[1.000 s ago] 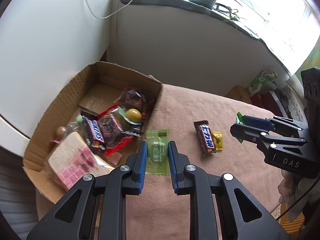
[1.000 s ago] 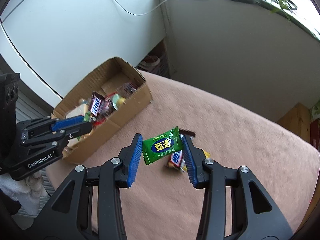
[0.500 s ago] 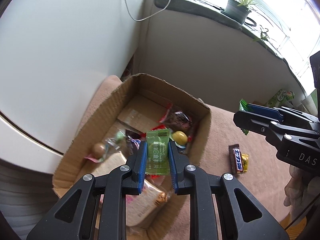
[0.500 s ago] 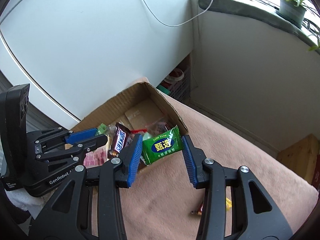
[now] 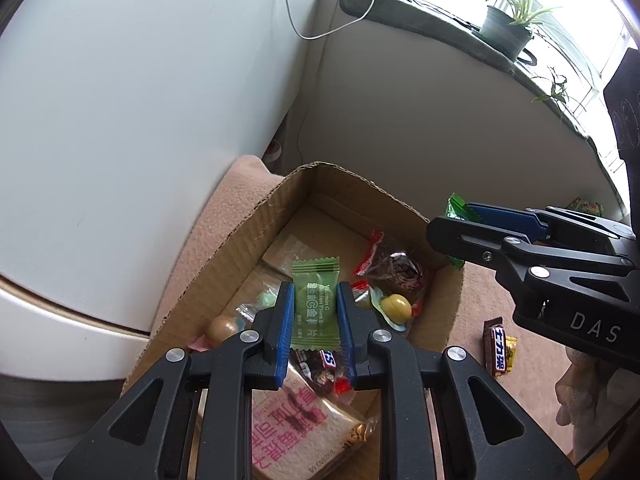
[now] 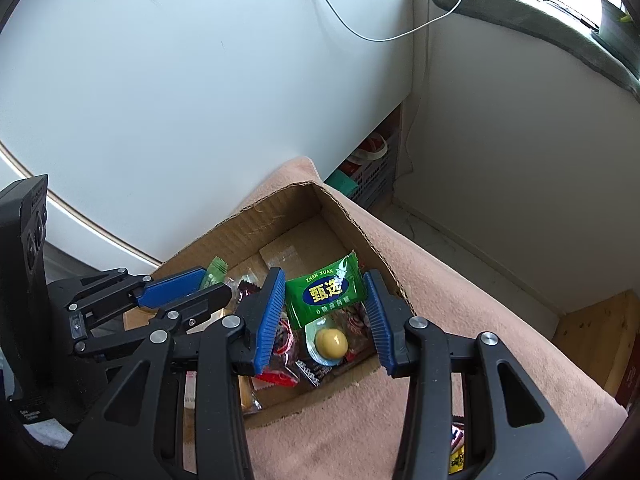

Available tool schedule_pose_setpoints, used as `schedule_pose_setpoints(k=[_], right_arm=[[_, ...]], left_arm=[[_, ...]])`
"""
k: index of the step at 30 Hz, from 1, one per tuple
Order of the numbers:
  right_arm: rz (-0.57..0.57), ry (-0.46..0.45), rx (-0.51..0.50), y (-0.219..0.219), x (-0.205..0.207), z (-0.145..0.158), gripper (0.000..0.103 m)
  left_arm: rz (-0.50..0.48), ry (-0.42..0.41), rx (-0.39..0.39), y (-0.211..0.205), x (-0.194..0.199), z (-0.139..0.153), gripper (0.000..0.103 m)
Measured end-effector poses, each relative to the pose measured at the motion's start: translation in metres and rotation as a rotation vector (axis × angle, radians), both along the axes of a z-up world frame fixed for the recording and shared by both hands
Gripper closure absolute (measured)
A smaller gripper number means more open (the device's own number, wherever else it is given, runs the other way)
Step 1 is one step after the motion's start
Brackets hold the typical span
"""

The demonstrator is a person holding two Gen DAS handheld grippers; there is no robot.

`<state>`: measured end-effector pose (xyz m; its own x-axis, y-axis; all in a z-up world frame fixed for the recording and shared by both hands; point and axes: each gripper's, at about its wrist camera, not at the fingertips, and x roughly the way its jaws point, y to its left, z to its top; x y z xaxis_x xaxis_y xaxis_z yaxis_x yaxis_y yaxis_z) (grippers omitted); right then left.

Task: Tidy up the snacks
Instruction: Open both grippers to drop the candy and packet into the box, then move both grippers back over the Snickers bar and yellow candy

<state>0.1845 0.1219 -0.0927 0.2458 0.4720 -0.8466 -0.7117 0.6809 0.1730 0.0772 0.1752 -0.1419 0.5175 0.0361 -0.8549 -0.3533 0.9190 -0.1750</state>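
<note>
An open cardboard box (image 5: 244, 236) (image 6: 256, 228) holds several wrapped snacks. Over its middle my left gripper (image 5: 315, 312) is shut on a pale green candy packet (image 5: 314, 300), whose tip also shows in the right wrist view (image 6: 216, 270). My right gripper (image 6: 325, 308) is shut on a bright green candy packet (image 6: 324, 292) above the box's near right part; from the left wrist view that gripper (image 5: 460, 226) hangs at the box's right wall with the green packet (image 5: 454, 208) poking out. A yellow ball candy (image 5: 395, 304) (image 6: 331, 341) lies in the box below.
A Snickers bar (image 5: 495, 346) and a small yellow candy (image 5: 510, 354) lie on the pink blanket (image 6: 460, 300) right of the box. A white curved panel (image 5: 120, 120) stands close behind. A windowsill with a potted plant (image 5: 508, 28) and a dangling cable runs along the back.
Both grippers have carried their green packets leftward from above the blanket to above the box. The Snickers bar on the blanket now lies far to the right.
</note>
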Motion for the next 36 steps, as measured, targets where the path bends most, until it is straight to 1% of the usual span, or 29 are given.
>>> schedule_pose_setpoints(k=[5, 8, 10, 11, 12, 14, 15, 22, 27, 36], right_arm=[[0.012, 0.009, -0.010, 0.007, 0.003, -0.003, 0.060], [0.013, 0.011, -0.015, 0.010, 0.005, -0.005, 0.054], [0.011, 0.007, -0.013, 0.009, 0.005, -0.005, 0.040], [0.012, 0.004, -0.012, 0.008, 0.005, -0.004, 0.037], [0.011, 0.002, -0.010, 0.007, 0.005, -0.004, 0.035], [0.004, 0.000, -0.012, 0.007, 0.006, -0.004, 0.035], [-0.003, -0.003, -0.011, 0.004, 0.007, -0.003, 0.035], [-0.053, 0.012, 0.017, -0.018, 0.012, 0.002, 0.035], [-0.089, 0.014, 0.055, -0.044, 0.010, 0.010, 0.035], [-0.176, 0.010, 0.099, -0.105, 0.004, 0.020, 0.034]], left_arm=[[0.009, 0.005, -0.018, 0.006, 0.004, -0.004, 0.083], [0.011, 0.007, -0.017, 0.009, 0.005, -0.005, 0.083], [0.014, 0.010, -0.024, 0.011, 0.006, -0.006, 0.083], [0.013, 0.014, -0.027, 0.012, 0.007, -0.006, 0.081], [0.016, 0.017, -0.022, 0.012, 0.008, -0.006, 0.074], [0.022, 0.015, -0.014, 0.013, 0.009, -0.005, 0.062], [0.023, 0.015, -0.014, 0.013, 0.008, -0.005, 0.061], [0.019, 0.028, 0.007, 0.008, 0.006, -0.004, 0.061], [0.015, 0.000, 0.004, 0.000, 0.000, 0.007, 0.061], [-0.041, -0.066, 0.009, -0.034, -0.004, 0.035, 0.061]])
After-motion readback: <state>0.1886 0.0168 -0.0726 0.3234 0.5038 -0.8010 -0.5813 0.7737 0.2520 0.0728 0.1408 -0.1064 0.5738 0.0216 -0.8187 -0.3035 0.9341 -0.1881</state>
